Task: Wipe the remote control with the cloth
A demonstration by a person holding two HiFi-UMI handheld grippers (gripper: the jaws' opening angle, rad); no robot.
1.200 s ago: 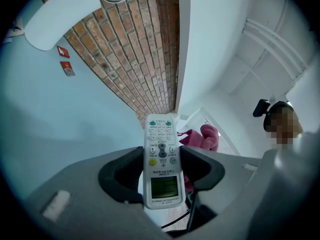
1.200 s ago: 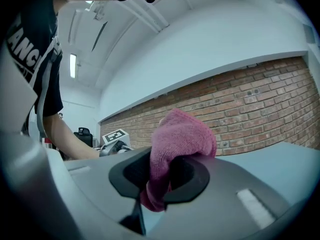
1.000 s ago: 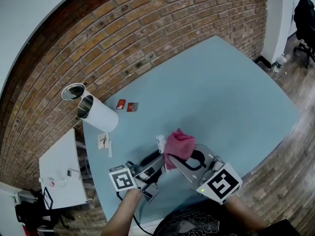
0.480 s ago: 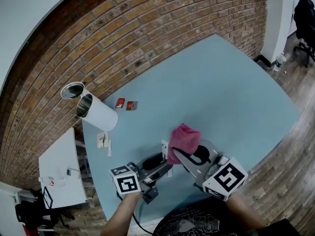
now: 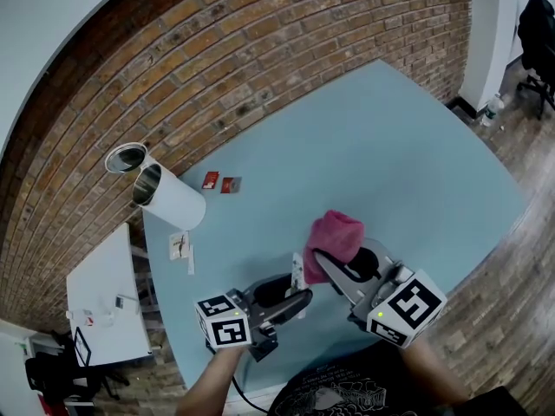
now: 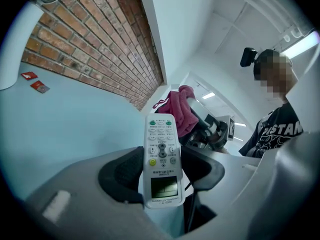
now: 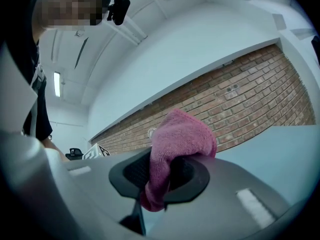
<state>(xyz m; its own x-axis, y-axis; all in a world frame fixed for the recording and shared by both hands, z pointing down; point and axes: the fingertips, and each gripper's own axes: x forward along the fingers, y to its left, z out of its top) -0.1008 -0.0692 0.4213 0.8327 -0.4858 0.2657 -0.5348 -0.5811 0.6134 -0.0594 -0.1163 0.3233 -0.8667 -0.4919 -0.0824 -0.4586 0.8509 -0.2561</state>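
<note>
A white remote control [image 6: 161, 159] with small buttons and a screen sits lengthwise between the jaws of my left gripper [image 6: 162, 171], which is shut on it above the table. In the head view the remote [image 5: 297, 275] pokes out of the left gripper [image 5: 290, 297] at bottom centre. A pink cloth [image 7: 175, 144] bulges out of my right gripper [image 7: 162, 176], which is shut on it. The cloth [image 5: 332, 241] sits just right of the remote's tip in the head view, with the right gripper [image 5: 342, 263] behind it. From the left gripper view the cloth [image 6: 177, 109] hangs just beyond the remote.
The light blue table [image 5: 390, 154] stretches away to a brick wall [image 5: 225, 50]. A white cylinder [image 5: 169, 199] lies at the table's far left, with two small red packets [image 5: 222, 183] and a white card [image 5: 183, 248] nearby. A white side table [image 5: 104, 302] stands to the left.
Both grippers have drifted right. The cloth has slid from over the remote to its right side. The left gripper has rolled, so its marker cube now faces differently.
</note>
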